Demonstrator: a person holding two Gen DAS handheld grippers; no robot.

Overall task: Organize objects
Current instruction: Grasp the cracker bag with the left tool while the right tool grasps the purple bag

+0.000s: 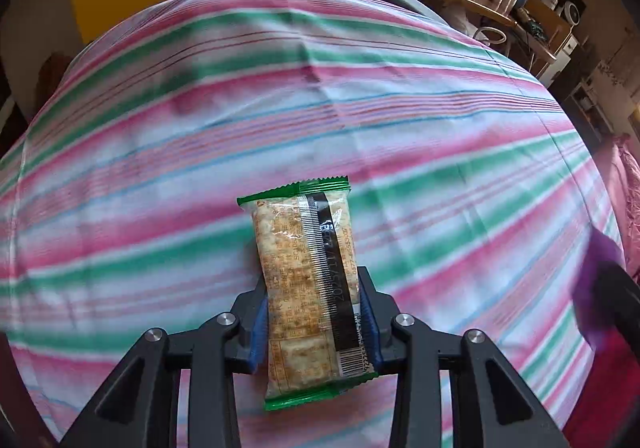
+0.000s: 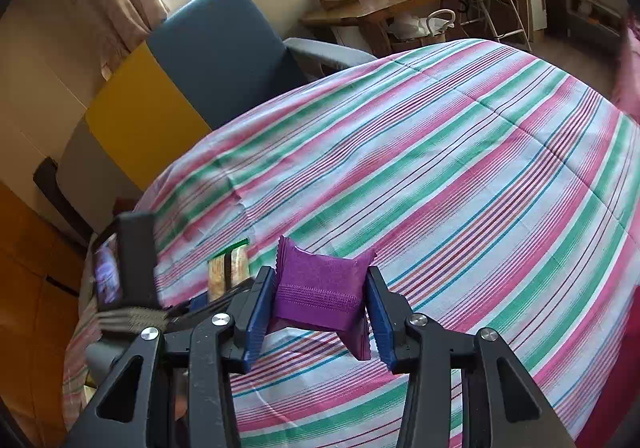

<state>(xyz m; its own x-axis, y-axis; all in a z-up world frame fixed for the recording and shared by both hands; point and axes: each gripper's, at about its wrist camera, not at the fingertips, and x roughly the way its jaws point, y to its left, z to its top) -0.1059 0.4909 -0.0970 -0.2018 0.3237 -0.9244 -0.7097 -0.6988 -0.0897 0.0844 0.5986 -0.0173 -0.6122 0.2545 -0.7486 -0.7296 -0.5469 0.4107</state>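
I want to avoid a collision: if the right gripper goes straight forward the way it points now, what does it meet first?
Probably only the striped bedcover. The right gripper, shut on the purple packet, points across bare cloth; nothing else lies ahead, though depth is unclear.

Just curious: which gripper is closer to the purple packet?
The right gripper: its pads are clamped on the purple packet. The left gripper is off to its left, holding the cracker pack.

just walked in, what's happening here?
A person holds a handheld gripper in each hand above a striped cloth. The left gripper is shut on a green-edged cracker packet; the right gripper is shut on a purple packet. Both packets are held above the cloth, side by side. Neither has been set down.
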